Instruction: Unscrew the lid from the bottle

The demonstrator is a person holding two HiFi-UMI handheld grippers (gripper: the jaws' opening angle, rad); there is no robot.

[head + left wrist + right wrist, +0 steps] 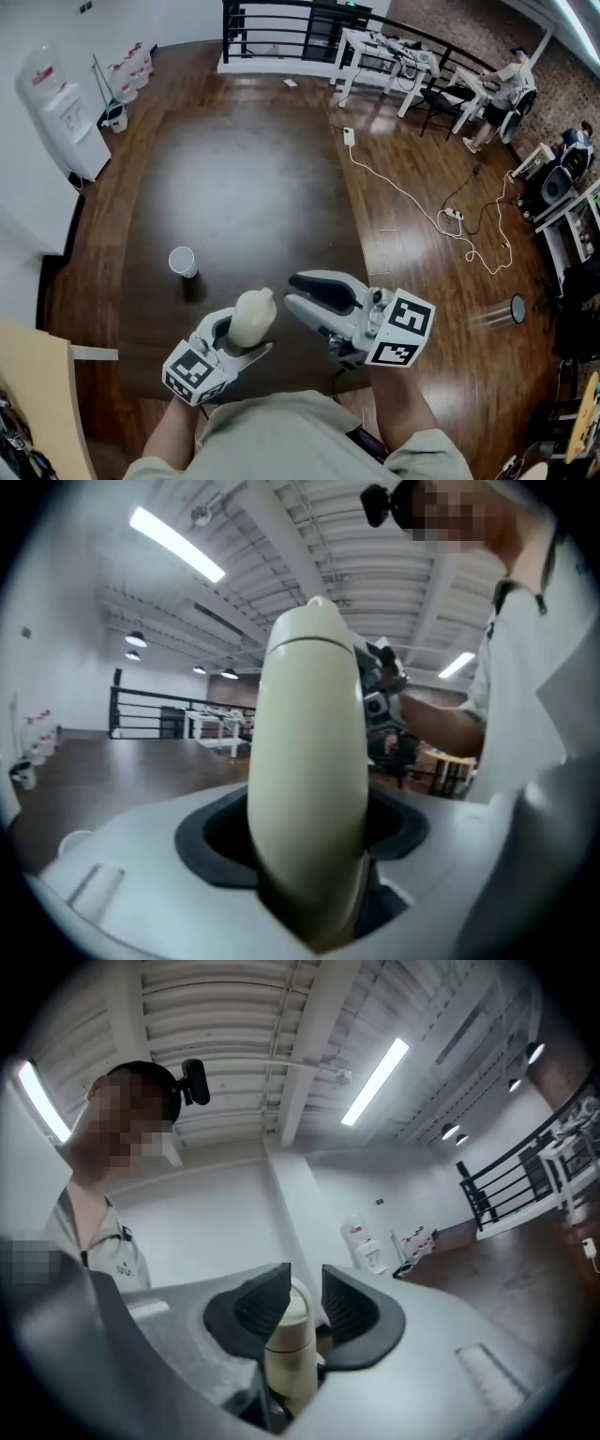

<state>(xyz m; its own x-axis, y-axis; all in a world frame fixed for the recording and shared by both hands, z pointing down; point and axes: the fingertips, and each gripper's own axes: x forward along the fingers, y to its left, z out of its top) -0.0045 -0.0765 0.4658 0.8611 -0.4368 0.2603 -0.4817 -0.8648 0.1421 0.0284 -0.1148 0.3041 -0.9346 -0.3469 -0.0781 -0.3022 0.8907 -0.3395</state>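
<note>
- Cream plastic bottle (253, 317) (309, 761): held in the air in front of the person, above the dark brown wooden floor (244, 178). It was near the middle of the head view, its lower part seated in the left gripper.
- Cream domed lid (266, 296) (314, 621): on the bottle, at the end turned toward the right gripper.
- Left gripper (244, 345) (309, 855): 2 jaws pressed onto the bottle's body, 1 on each side, pinching it.
- Right gripper (289, 291) (305, 1297): just right of the bottle, tips aimed left at the lid. Its 2 ribbed black pads (352, 1312) stood a narrow gap apart, pinching nothing. The lid (289, 1312) and bottle (286, 1363) showed through that gap, beyond the tips. Contact between pad and lid could not be made out.
- White paper cup (183, 261): upright on the floor, left of and beyond the grippers, well apart from them.
- White water dispenser (70, 122): against the far left wall.
- White cable (412, 202): trailing across the floor at far right.
</note>
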